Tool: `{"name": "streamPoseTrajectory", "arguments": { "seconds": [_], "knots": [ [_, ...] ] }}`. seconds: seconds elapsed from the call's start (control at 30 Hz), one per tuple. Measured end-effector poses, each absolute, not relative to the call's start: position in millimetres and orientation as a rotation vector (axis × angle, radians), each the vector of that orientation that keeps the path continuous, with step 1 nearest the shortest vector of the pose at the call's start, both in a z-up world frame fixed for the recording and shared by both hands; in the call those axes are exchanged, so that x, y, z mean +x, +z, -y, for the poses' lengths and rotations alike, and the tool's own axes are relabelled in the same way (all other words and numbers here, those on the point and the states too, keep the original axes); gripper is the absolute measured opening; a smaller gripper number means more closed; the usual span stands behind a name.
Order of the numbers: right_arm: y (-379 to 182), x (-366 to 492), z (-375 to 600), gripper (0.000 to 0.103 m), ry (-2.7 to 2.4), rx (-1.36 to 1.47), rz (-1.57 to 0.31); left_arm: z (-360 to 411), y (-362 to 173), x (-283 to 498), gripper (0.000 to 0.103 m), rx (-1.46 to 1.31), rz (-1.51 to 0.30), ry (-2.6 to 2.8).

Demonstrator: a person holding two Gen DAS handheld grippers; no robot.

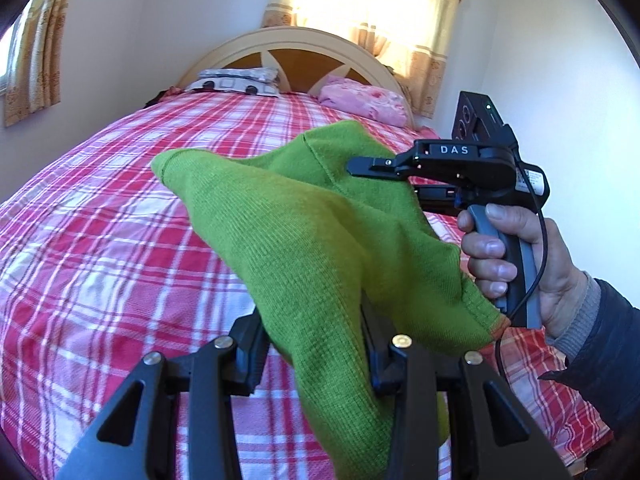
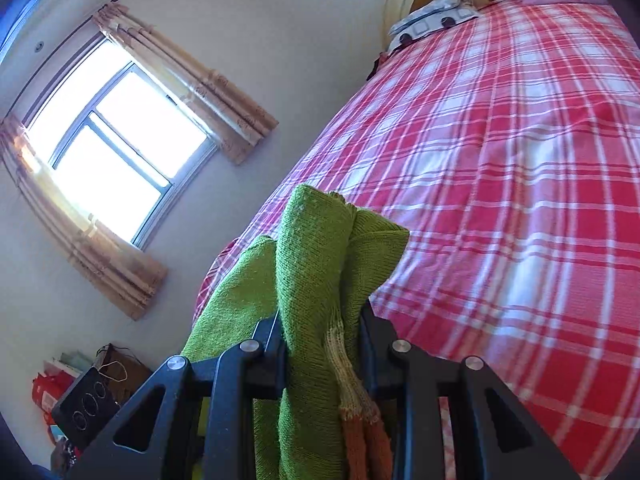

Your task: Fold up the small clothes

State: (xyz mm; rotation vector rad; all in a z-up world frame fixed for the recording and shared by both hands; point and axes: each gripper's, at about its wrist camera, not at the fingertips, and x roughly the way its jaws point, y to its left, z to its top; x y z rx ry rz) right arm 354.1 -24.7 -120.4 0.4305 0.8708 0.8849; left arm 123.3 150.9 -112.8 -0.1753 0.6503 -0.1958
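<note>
I've got the green knit garment [image 1: 304, 240] up in the air over the bed [image 1: 100, 208], strung between both tools, none of it visibly lying on the plaid sheet. My left gripper [image 1: 316, 344] is pinching a thick bunch of the knit; the fabric fills the gap between its fingers [image 1: 250, 356] and spills down in front of the lens. My right gripper [image 2: 320, 340] is clamped on another bunched edge, the green running down into a striped cream-and-orange band [image 2: 356, 404] right in the grip. In the left view I see that tool side-on, a hand [image 1: 516, 256] round its handle, its front end at the far upper part of the cloth.

Where are we? I'd call this the carry-and-spread step: the piece is lifted and held at two points, but it's still a crumpled drape, no clean fold in it that I can make out.

Next move, as I judge it: draw the two grips apart so the knit hangs taut, then lower it flat on the open stretch of plaid. That calls for both pinches holding firm and the two tools coming down level together, or one side will slump and crease. The knit looks soft and stretchy, so it will likely sag between the grips.

Containers: I see no basket or box for the clothes. Low in the right view, by the wall under the window [image 2: 108, 152], sits some clutter, a red bag [image 2: 50, 394] among it; what's inside I can't tell.
</note>
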Motion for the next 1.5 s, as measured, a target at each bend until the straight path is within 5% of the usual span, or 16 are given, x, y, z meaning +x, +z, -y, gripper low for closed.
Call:
{"name": "streamPoseTrajectory", "arguments": {
  "seconds": [1.5],
  "knots": [
    [-181, 372, -29, 0.029, 0.856, 0.404, -1.016, -187, -168, 103, 0.041, -0.202, -0.737, -0.170]
  ]
}}
